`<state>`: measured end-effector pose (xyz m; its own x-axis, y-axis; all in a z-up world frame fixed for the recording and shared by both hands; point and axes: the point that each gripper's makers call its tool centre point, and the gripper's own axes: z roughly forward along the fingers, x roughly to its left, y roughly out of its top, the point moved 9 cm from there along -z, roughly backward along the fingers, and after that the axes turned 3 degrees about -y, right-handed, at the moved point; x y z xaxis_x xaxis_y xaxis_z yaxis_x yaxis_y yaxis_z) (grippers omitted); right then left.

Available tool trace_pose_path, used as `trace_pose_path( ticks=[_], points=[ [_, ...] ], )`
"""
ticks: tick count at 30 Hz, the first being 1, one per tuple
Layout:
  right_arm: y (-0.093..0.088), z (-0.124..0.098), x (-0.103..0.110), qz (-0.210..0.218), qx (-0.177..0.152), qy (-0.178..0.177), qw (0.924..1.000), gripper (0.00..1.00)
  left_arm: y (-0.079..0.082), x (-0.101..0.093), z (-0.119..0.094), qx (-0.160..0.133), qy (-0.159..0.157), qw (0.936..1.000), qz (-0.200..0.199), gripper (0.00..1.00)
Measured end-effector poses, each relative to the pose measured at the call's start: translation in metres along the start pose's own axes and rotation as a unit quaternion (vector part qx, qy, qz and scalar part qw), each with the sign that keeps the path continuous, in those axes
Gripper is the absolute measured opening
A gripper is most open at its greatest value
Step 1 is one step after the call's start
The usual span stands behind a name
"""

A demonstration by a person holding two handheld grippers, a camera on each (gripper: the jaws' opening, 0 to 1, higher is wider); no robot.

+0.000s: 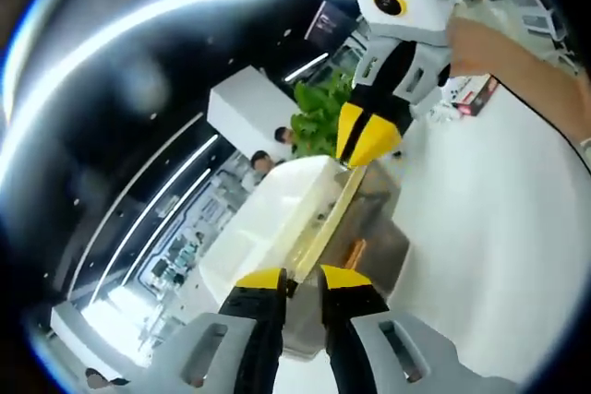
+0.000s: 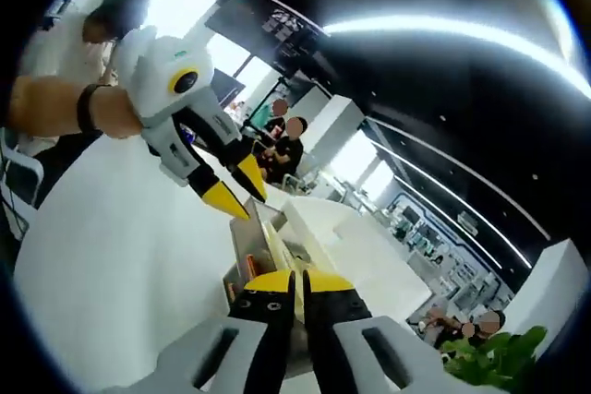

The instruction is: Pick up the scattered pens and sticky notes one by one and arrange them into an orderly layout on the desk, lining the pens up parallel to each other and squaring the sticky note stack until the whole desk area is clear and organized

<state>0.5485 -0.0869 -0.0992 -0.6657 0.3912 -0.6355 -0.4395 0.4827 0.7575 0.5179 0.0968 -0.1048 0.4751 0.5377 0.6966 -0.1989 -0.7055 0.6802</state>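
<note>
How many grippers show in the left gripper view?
2. The left gripper rises from the bottom edge; the right gripper enters from the top right, tips at the far end of a pale yellow strip. None seems hidden.

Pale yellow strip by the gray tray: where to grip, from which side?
Near one end of the pale yellow strip, jaws across its flat faces, coming in along its length. It looks long and thin; the right gripper meets its far end so.
</note>
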Motion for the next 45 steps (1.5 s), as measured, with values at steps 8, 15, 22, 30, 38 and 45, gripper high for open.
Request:
trace_pose_path(
  ticks=[8,15,22,30,38,45],
  points=[
    [-0.007,0.018,0.009,-0.026,0.020,-0.010,0.9994,0.07,0.002,-0.007,0.002,-0.002,-0.006,1.0000,0.002,0.15],
    [-0.011,0.024,0.012,0.018,-0.010,0.004,0.9998,0.07,-0.007,-0.008,0.005,0.003,-0.013,0.9999,-0.001,0.15],
    [-0.009,0.029,0.011,0.034,-0.019,-0.014,0.9991,0.08,-0.008,-0.012,0.008,0.002,-0.022,0.9998,-0.004,0.15],
    [-0.005,0.034,0.013,0.052,-0.015,-0.037,0.9979,0.03,-0.010,-0.016,0.010,0.009,-0.027,0.9995,-0.012,0.15],
    [-0.021,0.021,-0.006,0.124,0.031,-0.086,0.9881,0.03,-0.017,-0.013,0.003,0.011,-0.021,0.9994,-0.023,0.15],
    [-0.017,0.037,-0.003,0.207,-0.004,-0.030,0.9780,0.03,-0.026,-0.006,-0.002,0.006,-0.015,0.9990,-0.042,0.15]
  ],
)
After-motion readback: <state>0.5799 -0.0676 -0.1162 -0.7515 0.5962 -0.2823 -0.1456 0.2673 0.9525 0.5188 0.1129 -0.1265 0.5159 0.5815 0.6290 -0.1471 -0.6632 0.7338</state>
